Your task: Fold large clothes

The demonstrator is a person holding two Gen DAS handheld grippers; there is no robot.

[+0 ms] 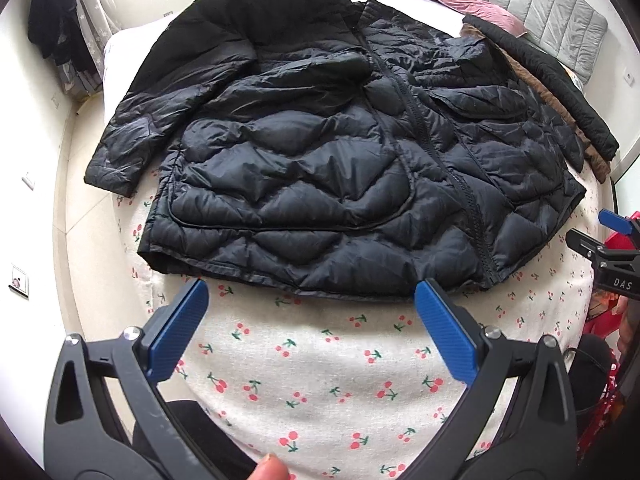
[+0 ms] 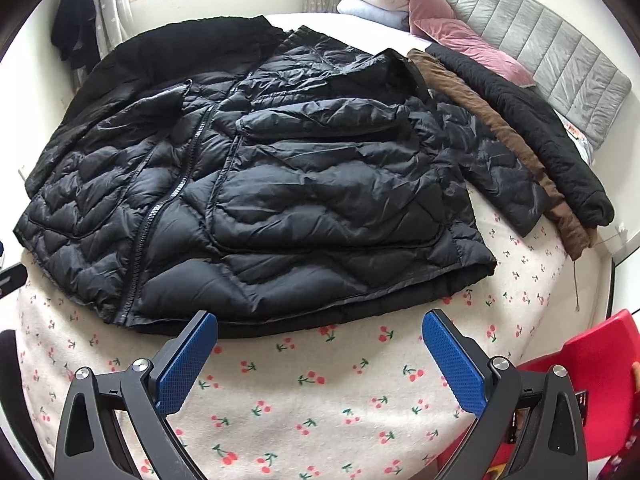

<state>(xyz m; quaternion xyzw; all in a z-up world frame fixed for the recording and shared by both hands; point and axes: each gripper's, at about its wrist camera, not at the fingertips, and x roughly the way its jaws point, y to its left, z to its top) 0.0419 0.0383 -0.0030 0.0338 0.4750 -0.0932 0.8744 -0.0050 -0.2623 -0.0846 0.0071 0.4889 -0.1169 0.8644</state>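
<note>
While both tools wait short of the garment, the black quilted jacket [image 1: 320, 152] lies front-up on the bed [image 1: 320, 380], directly ahead of each hand-held gripper and just beyond its fingertips. Left hand-held gripper [image 1: 312, 300]: jaws spread wide, nothing between the blue pads, poised over bare cherry-print cover just short of the hem. Right hand-held gripper [image 2: 320, 332]: likewise wide open and empty, its tips close to the hem's near edge; whether either touches the fabric cannot be told. The jacket's long axis, marked by the closed zipper [image 1: 432, 128], runs away from the holder, hem nearest and collar farthest. One sleeve [image 1: 132, 120] extends toward the left side and lies nearer the left tool; the other sleeve [image 2: 500, 164] extends toward the right and lies nearer the right tool. Judged from this layout, folding has not visibly begun, and a first fold would likely bring a sleeve inward across the body. Beside the right sleeve lie a brown garment [image 2: 500, 140] and a black fleece garment [image 2: 532, 120]. Beyond: pink pillows [image 2: 460, 24], a grey padded headboard [image 2: 540, 40], curtains [image 2: 116, 8] and a red chair [image 2: 592, 380].
</note>
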